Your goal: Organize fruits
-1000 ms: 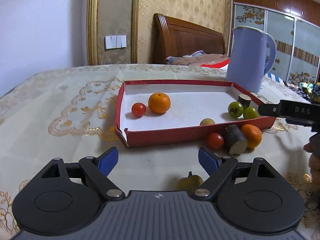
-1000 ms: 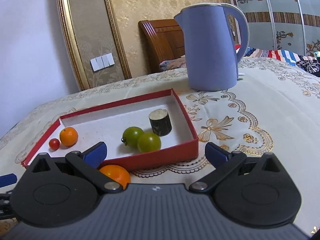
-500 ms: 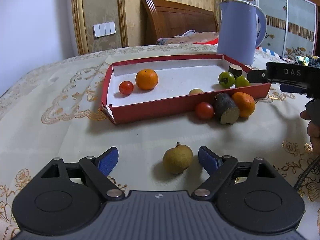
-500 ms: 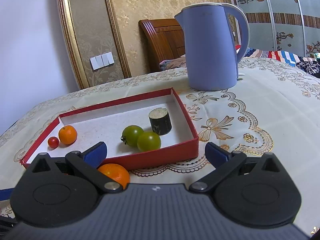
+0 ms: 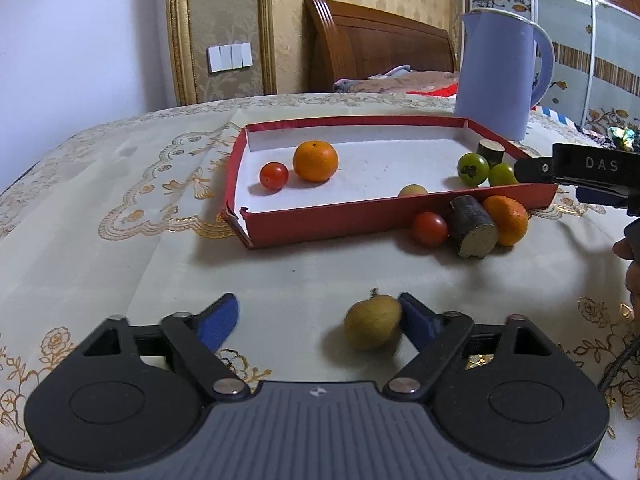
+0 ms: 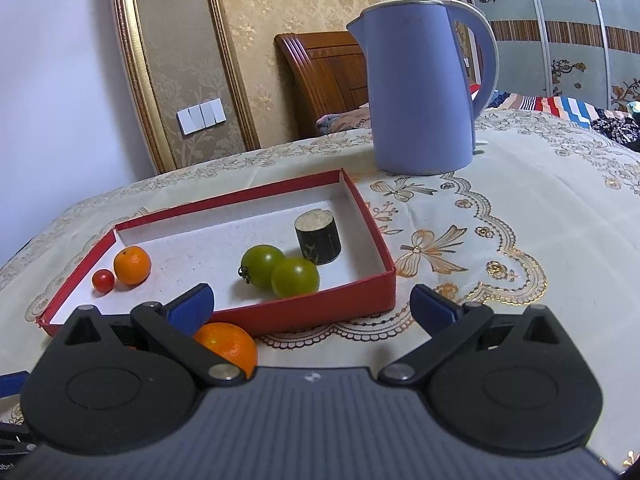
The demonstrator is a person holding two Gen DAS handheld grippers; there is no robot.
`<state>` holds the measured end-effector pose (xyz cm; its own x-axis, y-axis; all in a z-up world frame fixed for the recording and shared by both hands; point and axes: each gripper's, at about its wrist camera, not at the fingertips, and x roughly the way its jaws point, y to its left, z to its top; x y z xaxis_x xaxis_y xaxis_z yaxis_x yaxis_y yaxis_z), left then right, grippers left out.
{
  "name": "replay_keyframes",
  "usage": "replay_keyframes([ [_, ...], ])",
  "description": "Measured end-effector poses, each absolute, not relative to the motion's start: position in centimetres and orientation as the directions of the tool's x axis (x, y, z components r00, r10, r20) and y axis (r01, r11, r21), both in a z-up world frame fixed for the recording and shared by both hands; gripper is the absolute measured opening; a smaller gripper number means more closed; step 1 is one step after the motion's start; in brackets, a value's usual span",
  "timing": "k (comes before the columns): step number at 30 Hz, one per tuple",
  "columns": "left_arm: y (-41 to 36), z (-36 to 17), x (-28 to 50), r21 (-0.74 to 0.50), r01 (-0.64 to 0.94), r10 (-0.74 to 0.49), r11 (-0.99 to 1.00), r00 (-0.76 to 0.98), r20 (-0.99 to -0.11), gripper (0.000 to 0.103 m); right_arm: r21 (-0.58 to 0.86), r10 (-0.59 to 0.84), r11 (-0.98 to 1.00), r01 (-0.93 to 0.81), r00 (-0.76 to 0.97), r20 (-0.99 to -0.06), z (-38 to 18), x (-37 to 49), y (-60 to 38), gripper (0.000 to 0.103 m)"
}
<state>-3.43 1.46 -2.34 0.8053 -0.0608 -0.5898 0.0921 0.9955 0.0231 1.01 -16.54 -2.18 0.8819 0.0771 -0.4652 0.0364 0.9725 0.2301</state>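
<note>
Fruits lie mostly in the red tray (image 5: pixel 320 226) at mid-frame: a tomato (image 5: pixel 273 175) beside an orange (image 5: pixel 315 160). At lower centre, a yellowish pear-like fruit (image 5: pixel 373 327) rests on the tablecloth against the right pad of my wide-open left gripper (image 5: pixel 319 320). My right gripper (image 6: pixel 312 306) also gapes wide, holding nothing, above another orange (image 6: pixel 230 347) outside the tray.

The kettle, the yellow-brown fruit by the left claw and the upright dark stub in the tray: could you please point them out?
kettle (image 6: pixel 420 92), right wrist view, middle of its body.
yellow-brown fruit (image 5: pixel 372 327), left wrist view, its centre.
dark stub (image 6: pixel 318 240), right wrist view, its side.
</note>
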Motion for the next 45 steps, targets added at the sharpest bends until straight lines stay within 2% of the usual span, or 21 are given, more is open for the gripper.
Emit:
replay_keyframes([
  [4,0.9,-2.3,-4.1,0.037,0.12,-0.076,0.992,0.806,-0.587,0.061,0.23,0.078,0.972,0.037,0.881,-0.467,-2.2,1.0,-16.6,0.103],
  [9,0.6,-2.3,-4.5,0.037,0.135,-0.088,0.99,0.806,-0.586,0.051,0.233,0.077,0.972,0.04,0.877,-0.474,-2.3,1.1,-16.6,0.103],
  [13,0.5,-2.2,-4.6,0.033,0.132,-0.089,0.991,0.809,-0.581,0.031,0.233,0.076,0.972,0.042,0.875,-0.477,-2.3,1.2,-16.6,0.103],
  [19,0.7,-2.0,-4.5,0.016,0.108,-0.079,0.994,0.812,-0.578,0.031,0.233,0.076,0.972,0.043,0.875,-0.479,-2.4,1.2,-16.6,0.103],
  [26,1.0,-1.1,-3.5,0.039,0.057,-0.027,0.998,0.844,-0.535,0.031,0.229,0.076,0.973,0.042,0.873,-0.482,-2.4,1.2,-16.6,0.103],
  [30,1.6,-0.9,-2.4,-0.008,0.043,-0.041,0.999,0.84,-0.541,0.031,0.226,0.077,0.973,0.041,0.869,-0.488,-2.5,1.3,-16.5,0.103],
  [34,1.4,-0.9,-1.8,0.042,-0.017,0.036,0.999,0.864,-0.503,0.031,0.217,0.079,0.976,0.035,0.865,-0.496,-2.5,1.4,-16.4,0.103],
  [45,2.6,-1.7,-0.8,-0.026,-0.019,0.001,0.999,0.837,-0.548,0.031,0.21,0.082,0.977,0.03,0.858,-0.507,-2.6,0.5,-16.5,0.103],
])
